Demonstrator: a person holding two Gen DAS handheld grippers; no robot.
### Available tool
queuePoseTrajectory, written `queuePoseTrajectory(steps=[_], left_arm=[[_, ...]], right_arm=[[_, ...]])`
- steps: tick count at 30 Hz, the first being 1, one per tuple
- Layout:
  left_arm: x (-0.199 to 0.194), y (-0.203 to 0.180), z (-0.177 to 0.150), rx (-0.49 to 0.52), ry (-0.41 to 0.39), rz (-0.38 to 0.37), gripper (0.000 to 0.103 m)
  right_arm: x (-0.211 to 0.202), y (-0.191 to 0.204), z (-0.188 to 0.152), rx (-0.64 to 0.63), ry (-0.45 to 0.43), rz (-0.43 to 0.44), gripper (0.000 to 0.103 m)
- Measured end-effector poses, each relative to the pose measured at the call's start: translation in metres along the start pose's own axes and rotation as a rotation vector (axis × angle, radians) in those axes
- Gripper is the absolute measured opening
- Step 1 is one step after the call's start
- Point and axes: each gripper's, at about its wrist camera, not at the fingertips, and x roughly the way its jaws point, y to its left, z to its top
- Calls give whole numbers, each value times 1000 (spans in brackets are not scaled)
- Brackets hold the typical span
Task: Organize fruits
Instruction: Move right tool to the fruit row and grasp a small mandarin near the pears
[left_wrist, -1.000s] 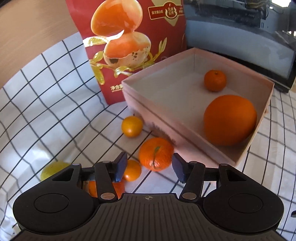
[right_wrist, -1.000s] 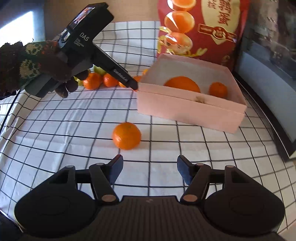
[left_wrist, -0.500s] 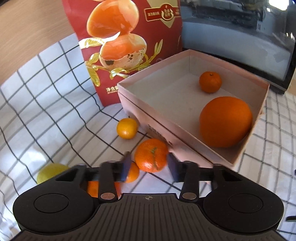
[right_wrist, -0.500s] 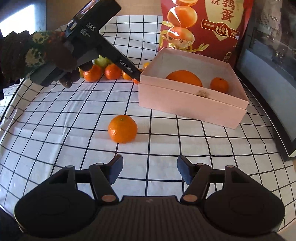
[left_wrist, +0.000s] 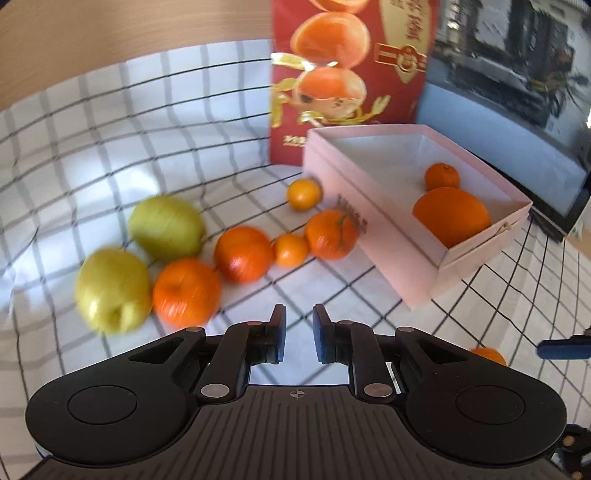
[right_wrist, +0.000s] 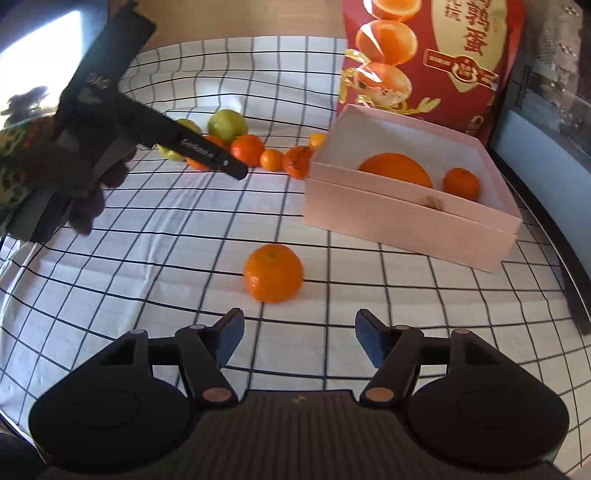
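You're working on a white tablecloth (right_wrist: 177, 266) with a black grid, slightly wrinkled. Behind it runs a light wood-grain wall or panel (left_wrist: 110, 40). A tall red snack bag (right_wrist: 436, 59) printed with egg halves and Chinese text stands upright at the cloth's far edge. On your right sits a dark-framed screen or glass panel (left_wrist: 509, 129), reflecting room clutter. Bright daylight comes in at top left (right_wrist: 33, 88) of the right wrist view, and sunny patches fall across the cloth.

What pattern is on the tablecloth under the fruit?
The tablecloth is white with a black grid of thin lines, clearest in the right wrist view.
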Motion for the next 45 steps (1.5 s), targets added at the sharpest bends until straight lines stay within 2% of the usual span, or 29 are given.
queuePoseTrajectory(steps=[5, 8, 13, 17, 19, 20, 21, 23, 26, 31, 34, 35, 37, 41, 45], left_arm=[[-20, 15, -18, -138, 5, -8, 20], [-35, 22, -30, -233, -18, -17, 21], [-57, 33, -48, -373, -55, -23, 24], [-74, 42, -62, -470, -70, -18, 24], [-82, 43, -66, -485, -77, -30, 24], [-88, 43, -69, -484, -83, -33, 24], [-94, 42, -72, -478, -89, -31, 24], [-104, 44, -76, -481, -100, -27, 24], [-115, 52, -85, -529, -119, -7, 24], [-120, 61, -93, -562, -103, 32, 24], [-124, 64, -96, -580, -101, 42, 24], [-125, 64, -97, -584, -99, 45, 24], [-125, 63, -97, -578, -91, 51, 24], [-121, 58, -101, -572, -62, 54, 24], [-116, 50, -105, -570, -35, 48, 25]], right_arm=[[2, 9, 9, -32, -15, 20, 67], [2, 12, 26, -66, -38, 38, 67], [11, 16, 87, -141, -86, 89, 67], [41, 29, 136, -214, -52, 137, 66], [66, 41, 154, -277, 5, 146, 58], [80, 47, 162, -316, 35, 143, 50], [93, 53, 166, -362, 63, 135, 47], [115, 62, 169, -480, 103, 103, 45], [140, 64, 173, -589, 149, 87, 41], [169, 61, 178, -612, 212, 119, 40], [175, 65, 176, -646, 211, 105, 32], [174, 66, 176, -644, 210, 92, 27], [167, 65, 178, -604, 204, 100, 27], [139, 62, 177, -497, 157, 177, 27], [96, 72, 152, -427, 113, 279, 27]])
